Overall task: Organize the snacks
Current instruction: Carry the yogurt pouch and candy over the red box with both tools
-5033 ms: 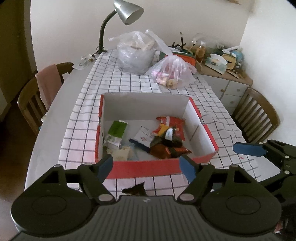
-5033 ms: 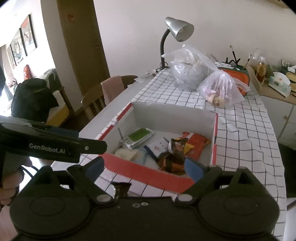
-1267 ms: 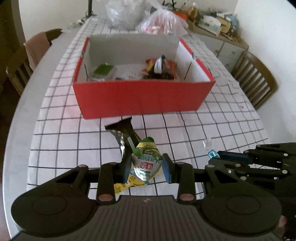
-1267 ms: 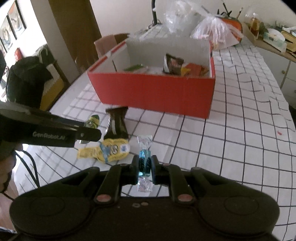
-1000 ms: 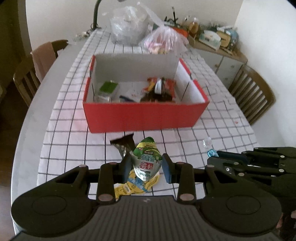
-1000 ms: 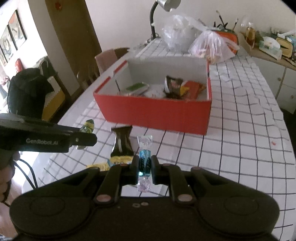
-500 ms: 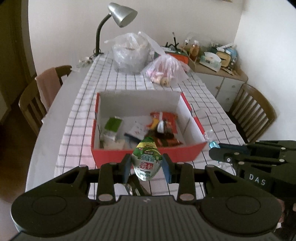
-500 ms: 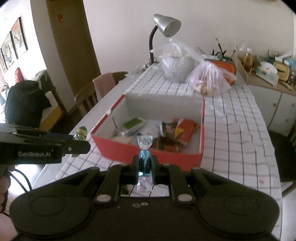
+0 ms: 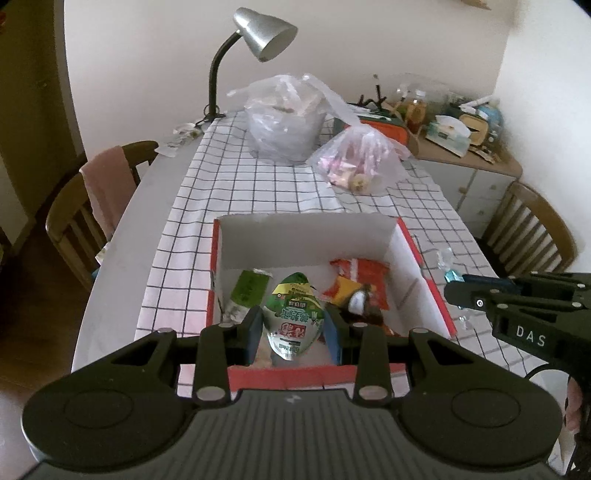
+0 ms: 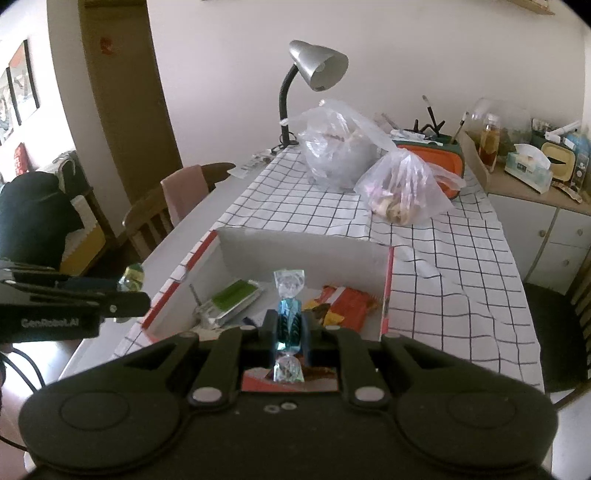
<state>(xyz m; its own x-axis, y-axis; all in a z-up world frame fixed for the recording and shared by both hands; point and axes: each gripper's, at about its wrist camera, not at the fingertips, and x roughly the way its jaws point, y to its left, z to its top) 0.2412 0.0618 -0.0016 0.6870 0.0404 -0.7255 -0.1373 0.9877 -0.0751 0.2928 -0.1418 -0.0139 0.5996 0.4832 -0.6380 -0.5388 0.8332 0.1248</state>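
Presently left claw (image 9: 293, 328) pinches a green foil pouch (image 9: 292, 320), right claw (image 10: 290, 328) a blue-wrapped candy (image 10: 289, 320); released early, either could land outside the red cardboard box (image 9: 428, 273) at twelve o'clock.

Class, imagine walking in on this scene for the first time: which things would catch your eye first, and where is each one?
Each tool holds a snack above the red box on the checked tablecloth: the left tool pinches a green pouch, the right tool a blue wrapped candy. Inside the box lie orange packets and a green packet. At the far end, a silver lamp leans over two plastic bags.
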